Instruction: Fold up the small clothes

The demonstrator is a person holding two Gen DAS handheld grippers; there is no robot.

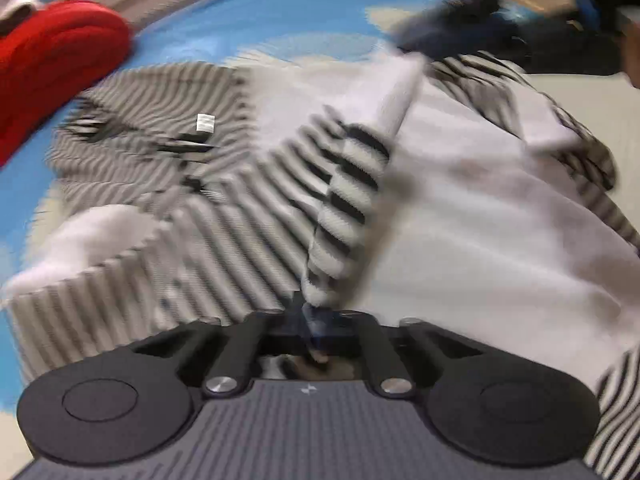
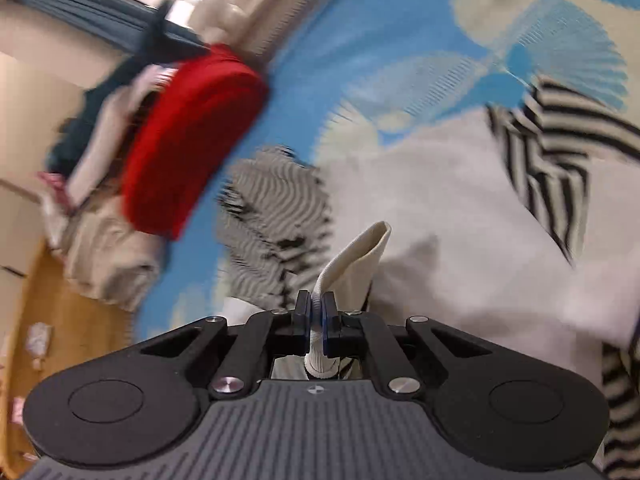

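A small garment (image 1: 460,200), white with black-and-white striped parts, lies rumpled on a blue patterned cloth (image 1: 280,12). My left gripper (image 1: 314,314) is shut on a striped fold of it (image 1: 340,200) that runs up from the jaws. In the right wrist view the same garment (image 2: 460,208) spreads ahead. My right gripper (image 2: 316,316) is shut on a white ribbed cuff or hem (image 2: 360,256), which stands up between the blue pads (image 2: 329,316). Both pictures are blurred.
A folded red garment (image 2: 192,140) lies at the left on the blue cloth (image 2: 340,48), with beige and dark clothes (image 2: 108,256) piled beside it. A wooden edge (image 2: 44,300) shows at the lower left. A dark blurred shape (image 1: 500,28) is at the upper right in the left wrist view.
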